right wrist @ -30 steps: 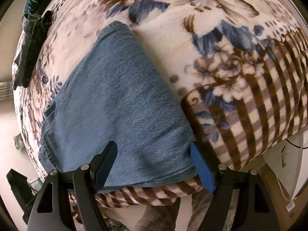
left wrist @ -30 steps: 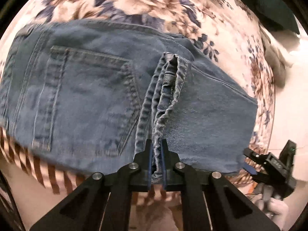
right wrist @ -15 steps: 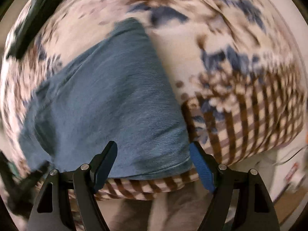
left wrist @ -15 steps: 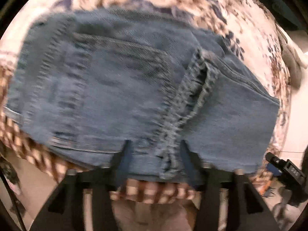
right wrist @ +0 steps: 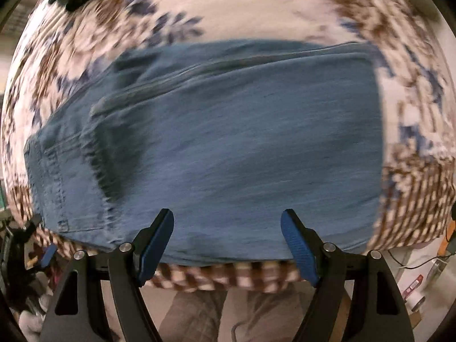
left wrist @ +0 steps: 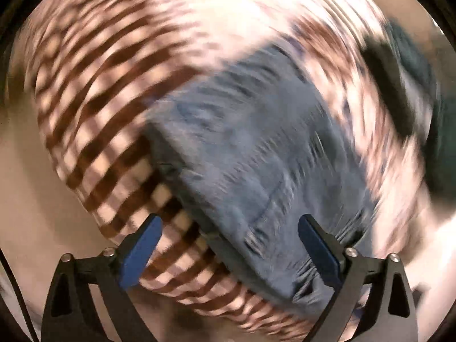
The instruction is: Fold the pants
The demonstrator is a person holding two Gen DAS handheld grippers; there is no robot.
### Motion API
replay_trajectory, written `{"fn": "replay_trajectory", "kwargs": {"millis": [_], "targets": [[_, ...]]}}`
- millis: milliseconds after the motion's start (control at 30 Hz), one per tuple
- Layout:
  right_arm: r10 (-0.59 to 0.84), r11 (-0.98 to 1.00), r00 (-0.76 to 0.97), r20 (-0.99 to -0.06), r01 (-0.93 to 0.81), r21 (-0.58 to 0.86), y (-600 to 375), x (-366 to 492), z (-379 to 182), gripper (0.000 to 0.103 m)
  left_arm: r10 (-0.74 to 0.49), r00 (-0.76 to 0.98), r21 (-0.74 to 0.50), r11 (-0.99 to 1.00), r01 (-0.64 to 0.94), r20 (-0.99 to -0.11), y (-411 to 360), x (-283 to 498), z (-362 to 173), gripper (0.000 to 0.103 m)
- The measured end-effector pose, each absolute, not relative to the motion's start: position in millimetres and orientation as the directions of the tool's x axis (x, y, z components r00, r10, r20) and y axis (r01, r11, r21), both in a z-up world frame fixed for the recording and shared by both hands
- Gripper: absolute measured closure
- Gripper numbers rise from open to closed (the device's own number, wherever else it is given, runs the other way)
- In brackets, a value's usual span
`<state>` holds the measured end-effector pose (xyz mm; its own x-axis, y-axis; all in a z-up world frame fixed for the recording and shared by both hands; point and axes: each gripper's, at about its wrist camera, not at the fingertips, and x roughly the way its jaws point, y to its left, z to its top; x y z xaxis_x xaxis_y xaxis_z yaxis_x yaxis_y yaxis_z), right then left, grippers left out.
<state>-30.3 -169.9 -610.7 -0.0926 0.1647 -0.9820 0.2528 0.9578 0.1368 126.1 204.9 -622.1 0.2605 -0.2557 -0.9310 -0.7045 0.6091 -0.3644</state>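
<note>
Both my claws are empty, jaws spread wide. Right claw hovers just off the near edge of the jeans, blue pads framing the denim without touching it. Left claw is off to the side of the same bundle; its view is badly smeared, so details there are soft.

Step, as I judge it: jeans sit in a compact folded rectangle, nothing gripped, so I read this as between folds or near done. Next move probably needs one more fold across or a tidy-up: I would pinch the near edge through all layers, both claws level, so the stack doesn't slide apart.

Jeans: mid-blue denim, thick, matte, stiff enough to hold a crease. Right view shows a flat folded panel on top, stitched seams and what looks like a pocket at the left end, layered edges along the far side.

Under them, a blanket: plush, cream with brown and blue flowers, brown checked border along the near edge. Jeans lie close to that border.

Far back, a dark garment, blurred.
</note>
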Motion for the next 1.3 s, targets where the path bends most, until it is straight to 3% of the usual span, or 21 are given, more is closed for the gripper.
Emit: {"fn": "replay_trajectory", "kwargs": {"millis": [100,167,267,400,433,567,667,767,867,933,1067,1300], "targets": [[0.149,0.973,-0.113,-0.982,0.195,0.125,-144,-26,-614,0.023,-0.289,0.328,-0.432,0.474,-0.767,-0.899,232,111,-635,0.016],[0.135,0.977,-0.123,-0.983,0.184,0.111,-132,-21,-616,0.023,-0.29,0.351,-0.45,0.442,-0.776,-0.89,233,111,-643,0.031],[0.118,0.979,-0.138,-0.983,0.181,0.092,-125,-15,-620,0.023,-0.283,0.365,-0.459,0.453,-0.764,-0.887,237,113,-641,0.042],[0.073,0.983,-0.141,-0.987,0.176,0.048,-112,-6,-622,0.023,-0.278,0.37,-0.462,0.485,-0.743,-0.886,263,115,-645,0.043],[0.067,0.983,-0.142,-0.988,0.177,0.041,-111,-3,-622,0.023,-0.282,0.379,-0.472,0.487,-0.735,-0.881,260,120,-647,0.052],[0.051,0.983,-0.156,-0.987,0.184,0.021,-118,-2,-625,0.023,-0.267,0.41,-0.488,0.524,-0.698,-0.872,256,128,-650,0.069],[0.041,0.983,-0.161,-0.986,0.186,0.011,-125,-5,-630,0.023,-0.257,0.437,-0.503,0.543,-0.672,-0.862,251,128,-651,0.067],[0.048,0.979,-0.17,-0.984,0.202,0.012,-133,-15,-638,0.023,-0.289,0.456,-0.539,0.493,-0.683,-0.842,258,125,-670,0.054],[0.064,0.975,-0.179,-0.982,0.222,0.023,-138,-22,-641,0.023,-0.314,0.479,-0.573,0.453,-0.683,-0.82,264,129,-685,0.049],[0.063,0.976,-0.175,-0.982,0.218,0.024,-149,-18,-644,0.023,-0.297,0.472,-0.557,0.482,-0.676,-0.83,262,134,-681,0.05],[0.041,0.978,-0.164,-0.986,0.21,0.006,-155,-31,-645,0.023,-0.23,0.451,-0.496,0.57,-0.656,-0.862,252,137,-658,0.069],[-0.044,0.984,-0.127,-0.991,0.168,-0.066,-167,-30,-632,0.023,0.015,0.43,-0.232,0.826,-0.515,-0.903,195,151,-585,0.077]]}}
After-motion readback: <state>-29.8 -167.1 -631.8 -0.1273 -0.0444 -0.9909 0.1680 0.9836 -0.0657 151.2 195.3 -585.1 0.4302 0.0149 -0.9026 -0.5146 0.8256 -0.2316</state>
